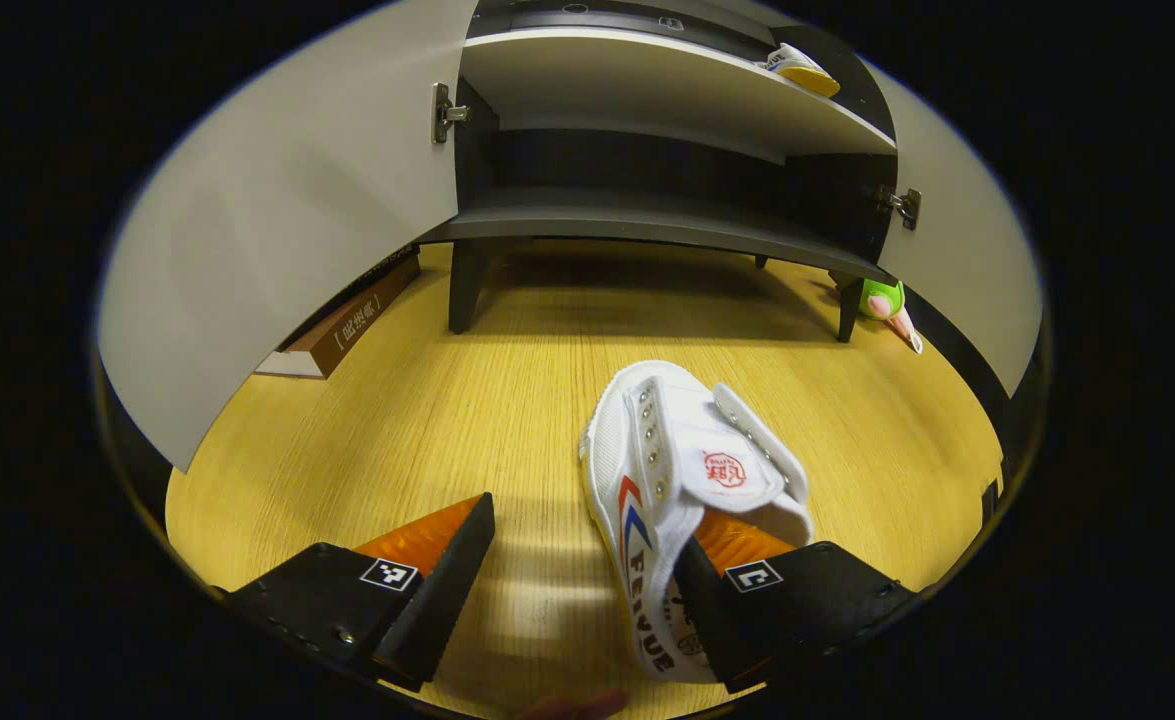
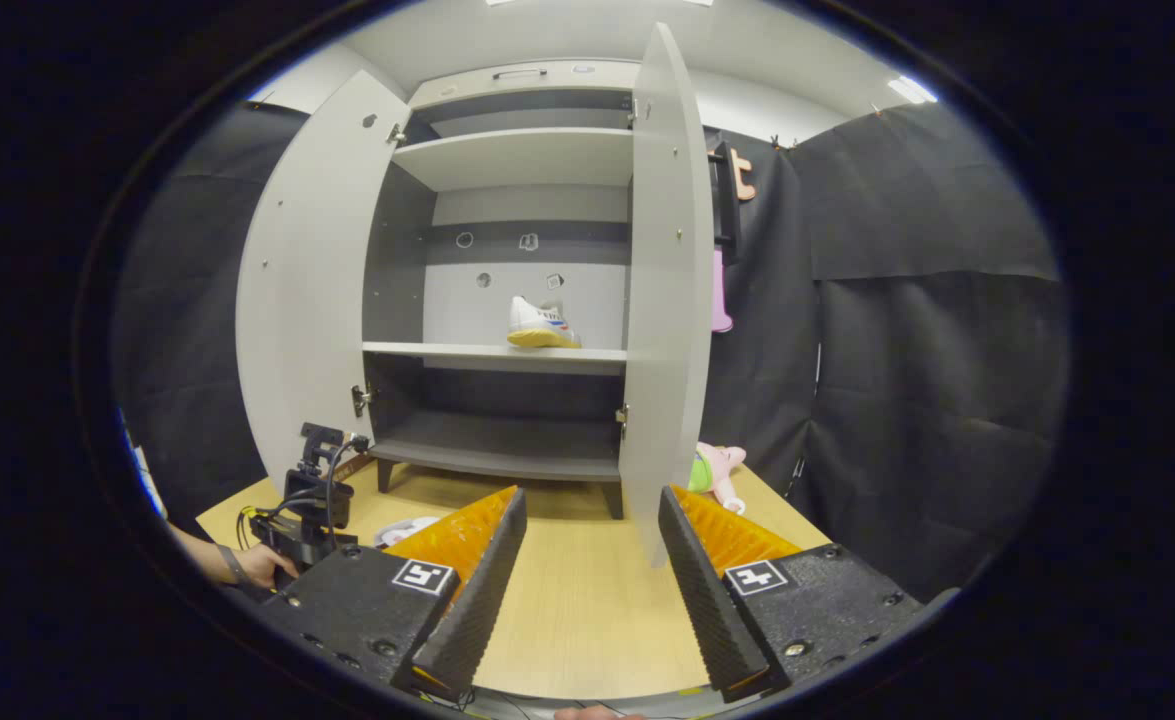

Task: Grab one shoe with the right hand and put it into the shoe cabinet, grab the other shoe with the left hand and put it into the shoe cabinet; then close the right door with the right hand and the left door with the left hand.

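Where the left gripper view looks low along the yellow wooden floor (image 1: 427,420), the left hand-held gripper (image 1: 587,590) is held close above the boards with its fingers spread wide apart, and the white shoe (image 1: 682,480) on the floor lies between them, toe toward the cabinet. The right-side finger (image 1: 722,615) sits at the shoe's heel opening, while the other finger stands well apart from it with bare floor between, so nothing is clamped. Ahead, the shoe cabinet (image 1: 647,215) stands on short legs with both doors swung open: the left door (image 1: 277,230) fans out across the view's left side, the right door (image 1: 957,250) across its right, leaving the bottom shelf open between them. The second shoe (image 1: 802,68) sits on the upper shelf near its right end. A book (image 1: 347,325) lies on the floor behind the left door and a green toy (image 1: 882,300) by the right rear leg. In the right gripper view, the right hand-held gripper (image 2: 592,590) is held higher and farther back, level, fingers parted and holding nothing, facing the edge of the right door (image 2: 662,300). The shoe on the middle shelf (image 2: 542,325) rests near that door's side. Lower left, a person's hand (image 2: 262,565) holds the other gripper (image 2: 307,510) near the floor beside the left door (image 2: 307,290).
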Available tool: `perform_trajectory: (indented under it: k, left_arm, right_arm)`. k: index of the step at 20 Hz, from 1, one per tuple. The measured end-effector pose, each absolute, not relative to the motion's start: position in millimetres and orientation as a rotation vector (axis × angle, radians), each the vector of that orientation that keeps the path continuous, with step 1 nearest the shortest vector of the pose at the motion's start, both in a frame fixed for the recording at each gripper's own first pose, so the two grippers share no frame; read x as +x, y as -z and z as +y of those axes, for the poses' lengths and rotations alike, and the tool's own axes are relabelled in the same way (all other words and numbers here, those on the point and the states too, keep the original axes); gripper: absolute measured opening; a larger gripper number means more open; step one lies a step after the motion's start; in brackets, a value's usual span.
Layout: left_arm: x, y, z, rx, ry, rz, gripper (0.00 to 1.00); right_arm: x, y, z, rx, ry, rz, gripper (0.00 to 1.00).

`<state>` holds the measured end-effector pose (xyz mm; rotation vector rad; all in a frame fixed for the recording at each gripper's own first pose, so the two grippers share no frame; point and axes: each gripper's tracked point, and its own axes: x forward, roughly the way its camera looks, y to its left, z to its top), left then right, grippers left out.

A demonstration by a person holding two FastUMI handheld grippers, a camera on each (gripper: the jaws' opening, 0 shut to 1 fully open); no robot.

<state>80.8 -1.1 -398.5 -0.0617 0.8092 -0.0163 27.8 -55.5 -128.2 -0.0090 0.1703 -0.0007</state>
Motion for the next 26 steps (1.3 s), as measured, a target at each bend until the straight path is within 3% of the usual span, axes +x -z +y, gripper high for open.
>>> perform_trajectory:
  k: [5,10,12,13,14,15,17,21,26]
  left_arm:
    - [97,402,-5,-0.071,0.016,0.765,0.95]
    - [104,399,-19,-0.058,0.015,0.709,0.71]
    - [103,396,-26,-0.072,0.024,0.707,0.52]
    - [102,393,-21,-0.059,0.005,0.692,0.33]
    - [106,402,-18,-0.064,-0.010,0.706,0.30]
    - [107,402,-15,-0.071,-0.025,0.697,0.13]
    - [106,400,-14,-0.093,-0.036,0.699,0.01]
    - [89,380,-11,-0.082,-0.061,0.679,0.00]
    - [59,295,6,-0.091,-0.129,0.594,0.00]
  right_arm:
    - [37,137,-50,-0.017,-0.013,0.198,0.84]
    - [42,140,-48,-0.030,-0.018,0.211,0.84]
    - [44,141,-48,-0.037,-0.015,0.216,0.84]
    - [45,143,-48,-0.036,-0.016,0.220,0.84]
    - [45,144,-48,-0.034,-0.018,0.225,0.84]
    - [45,146,-47,-0.034,-0.019,0.230,0.84]
    - [45,147,-46,-0.035,-0.022,0.235,0.84]
    - [46,149,-39,-0.051,-0.041,0.236,0.84]
    - [50,153,-22,-0.050,-0.094,0.238,0.84]
